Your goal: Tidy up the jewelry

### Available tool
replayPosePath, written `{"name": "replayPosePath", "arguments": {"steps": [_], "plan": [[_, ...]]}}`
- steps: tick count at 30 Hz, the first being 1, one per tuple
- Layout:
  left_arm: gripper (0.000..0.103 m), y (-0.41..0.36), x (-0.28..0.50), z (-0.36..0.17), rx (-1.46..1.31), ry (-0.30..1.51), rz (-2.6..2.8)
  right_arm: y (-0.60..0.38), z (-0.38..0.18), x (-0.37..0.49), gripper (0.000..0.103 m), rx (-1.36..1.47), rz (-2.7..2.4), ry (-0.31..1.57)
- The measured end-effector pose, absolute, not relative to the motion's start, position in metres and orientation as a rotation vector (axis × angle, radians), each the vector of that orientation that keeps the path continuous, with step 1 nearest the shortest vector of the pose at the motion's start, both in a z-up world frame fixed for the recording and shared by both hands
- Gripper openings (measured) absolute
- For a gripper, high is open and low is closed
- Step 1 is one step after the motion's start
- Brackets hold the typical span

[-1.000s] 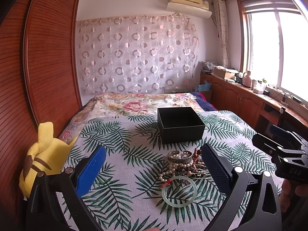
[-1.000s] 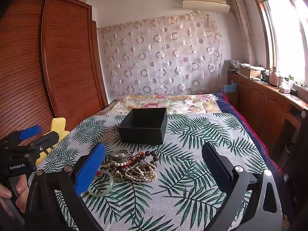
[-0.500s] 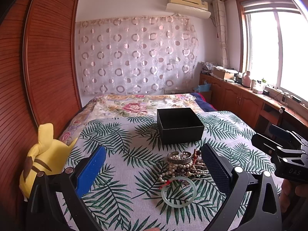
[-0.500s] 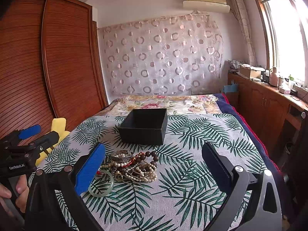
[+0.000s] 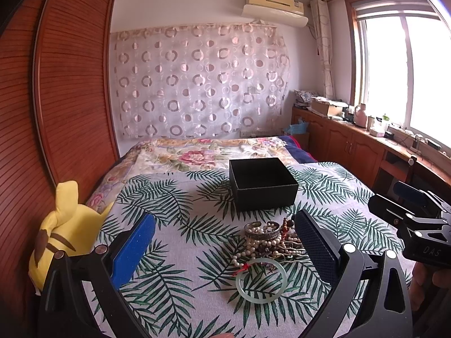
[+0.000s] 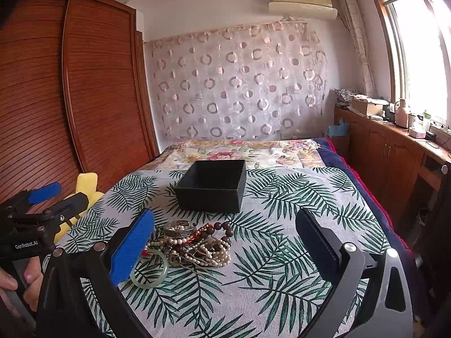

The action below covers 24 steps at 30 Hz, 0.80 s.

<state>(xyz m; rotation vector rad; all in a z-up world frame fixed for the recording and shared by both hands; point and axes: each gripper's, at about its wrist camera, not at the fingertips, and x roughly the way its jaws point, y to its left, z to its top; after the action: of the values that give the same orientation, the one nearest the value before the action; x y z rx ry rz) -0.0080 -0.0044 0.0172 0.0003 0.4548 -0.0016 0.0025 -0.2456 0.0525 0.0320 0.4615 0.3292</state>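
Both grippers, left (image 5: 224, 242) & right (image 6: 224, 240), released w/ nothing held, jewelry pile (image 6: 194, 245) tangled near the black box (image 6: 211, 186) on the leaf-print cloth (image 6: 282, 225); risk: grabbing the jade bangle (image 5: 260, 278) drags snagged strands along.

A yellow plush toy with brown markings (image 5: 60, 233) is leaning against the reddish slatted wooden wardrobe (image 5: 64, 90) beside the palm-leaf printed bedspread (image 5: 174, 233). A sheer curtain patterned with rings (image 5: 197, 81) is hanging under a cream wall air conditioner (image 5: 274, 7), and what looks like a pale kettle (image 5: 360, 115) is sitting on the wooden counter (image 5: 366, 138).
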Motion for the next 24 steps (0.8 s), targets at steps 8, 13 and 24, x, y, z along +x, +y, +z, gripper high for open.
{"name": "replayPosePath", "arguments": {"steps": [8,13,24], "plan": [[0.096,-0.005,-0.008,0.017,0.002,0.453,-0.001,-0.246,0.052,0.002,0.101,0.032,0.329,0.461],[0.096,-0.009,-0.014,0.030,0.003,0.455,-0.002,-0.246,0.052,0.002,0.101,0.031,0.331,0.462],[0.096,-0.010,-0.010,0.026,0.000,0.521,-0.020,-0.242,0.040,0.005,0.101,0.017,0.349,0.497]]}}
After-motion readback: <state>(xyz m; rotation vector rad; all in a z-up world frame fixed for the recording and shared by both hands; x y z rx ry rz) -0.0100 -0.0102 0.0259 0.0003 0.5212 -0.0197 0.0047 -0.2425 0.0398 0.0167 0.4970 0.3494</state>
